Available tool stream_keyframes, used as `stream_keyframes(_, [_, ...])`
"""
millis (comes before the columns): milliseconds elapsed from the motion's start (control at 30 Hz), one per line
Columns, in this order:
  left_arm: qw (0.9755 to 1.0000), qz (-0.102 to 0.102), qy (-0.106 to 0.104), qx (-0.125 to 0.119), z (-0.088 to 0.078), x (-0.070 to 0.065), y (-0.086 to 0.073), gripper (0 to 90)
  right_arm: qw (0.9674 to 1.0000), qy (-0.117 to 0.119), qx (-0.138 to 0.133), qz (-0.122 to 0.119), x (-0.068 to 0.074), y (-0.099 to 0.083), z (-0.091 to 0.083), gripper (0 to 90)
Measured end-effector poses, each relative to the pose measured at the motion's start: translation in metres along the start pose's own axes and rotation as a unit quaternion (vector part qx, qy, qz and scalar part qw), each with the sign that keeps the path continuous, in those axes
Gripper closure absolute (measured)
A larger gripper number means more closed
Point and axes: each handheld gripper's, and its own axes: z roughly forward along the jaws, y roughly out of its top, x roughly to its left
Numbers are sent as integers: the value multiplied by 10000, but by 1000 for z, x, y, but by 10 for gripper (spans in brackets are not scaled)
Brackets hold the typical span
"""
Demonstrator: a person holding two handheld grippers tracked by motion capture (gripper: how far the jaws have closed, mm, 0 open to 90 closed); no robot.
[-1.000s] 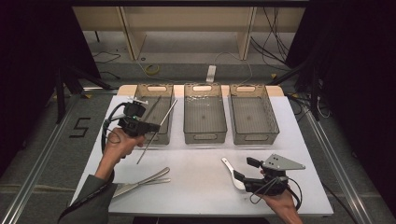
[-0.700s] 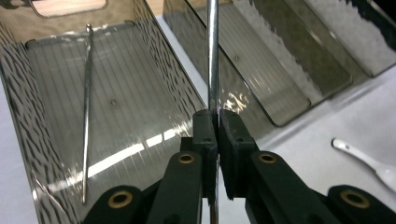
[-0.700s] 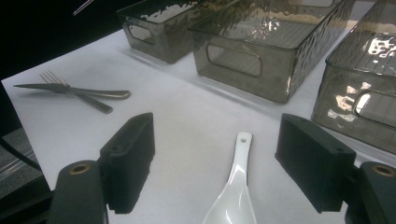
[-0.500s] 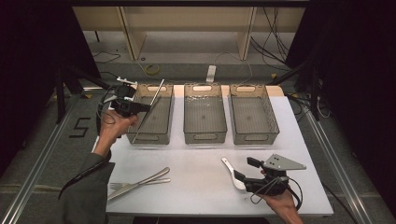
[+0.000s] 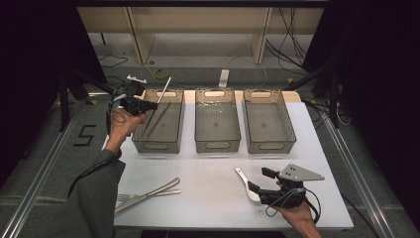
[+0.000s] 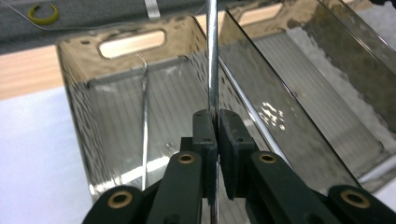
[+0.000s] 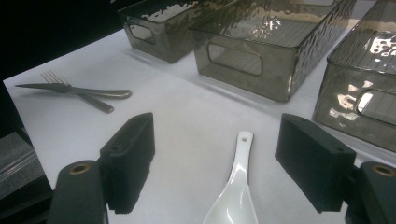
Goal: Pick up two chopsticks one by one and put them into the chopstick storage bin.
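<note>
Chopstick (image 6: 213, 56), thin metal rod, is clamped between the jaws of the left tool (image 6: 217, 122); the pads pinch it just above their tips and the rod runs straight up out of the grip. In the high view the left tool (image 5: 147, 105) sits at the left rim of the left bin (image 5: 153, 144), and the chopstick (image 5: 165, 85) slants up and away over that bin's far end. A 2nd chopstick (image 5: 157, 120) lies inside the left bin, diagonal on its floor; it also shows in the left gripper view (image 6: 144, 116).

Right tool (image 7: 215, 158): jaws spread wide, nothing gripped. White spoon (image 7: 236, 191) lies flat on the desk (image 7: 187, 116) between the 2 jaws, handle pointing away, touching neither pad. In the high view the right tool (image 5: 260, 191) rests low at the near right of the desk, the spoon (image 5: 246, 182) at its tip.

Outward: 3 smoky translucent bins in a row at the far side of the desk, middle bin (image 5: 218, 144) and right bin (image 5: 270, 144) near the left one. Fork (image 7: 70, 91) and knife (image 7: 93, 92) lie crossed at the near left of the desk, well apart from the spoon.
</note>
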Motion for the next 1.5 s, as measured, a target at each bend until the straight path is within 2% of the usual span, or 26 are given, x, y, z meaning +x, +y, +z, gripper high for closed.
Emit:
stream_keyframes(67, [10000, 24, 84, -33, 2, 3, 2, 853, 10000, -1, 2, 14, 0, 0, 0, 287])
stream_keyframes(133, [10000, -8, 85, -46, 6, 5, 3, 853, 10000, 5, 5, 19, 0, 0, 0, 287])
stream_keyframes(400, [9997, 76, 133, -178, 20, 10, -1, 853, 10000, -4, -4, 15, 0, 0, -1, 287])
stream_keyframes(600, [9997, 100, 205, -121, 29, 19, -4, 852, 10000, 16, 16, 13, 0, -1, 0, 287])
stream_keyframes(700, [9996, 134, 214, -104, 31, 19, -5, 852, 10000, 20, 2, 16, 0, -1, 0, 287])
stream_keyframes(800, [9998, 74, 181, -103, 34, 21, -8, 852, 10000, 12, 14, 44, -1, -1, 0, 287])
stream_keyframes(1000, [9996, 148, 220, 36, 43, 19, -14, 848, 10000, 14, -2, 34, -1, -1, -1, 287])
stream_keyframes(1100, [9998, 63, 187, 98, 48, 20, -17, 848, 10000, 18, 10, 36, -1, -1, -1, 287])
stream_keyframes(1200, [9997, 85, 165, 168, 51, 19, -20, 839, 10000, 20, -1, 34, -1, -1, -1, 287])
stream_keyframes(1233, [9998, 84, 147, 139, 51, 19, -20, 820, 10000, 20, 5, 32, -1, -1, -1, 287])
stream_keyframes(1333, [10000, -3, 48, 28, 47, 18, -20, 652, 10000, 14, -9, 47, -1, -1, -1, 287])
stream_keyframes(1400, [9998, -137, -141, -100, 40, 17, -19, 583, 10000, 14, -11, 44, -1, -1, -1, 287])
stream_keyframes(1500, [9989, -172, -385, -191, 28, 12, -18, 505, 10000, 15, 15, 39, -1, -1, -1, 287])
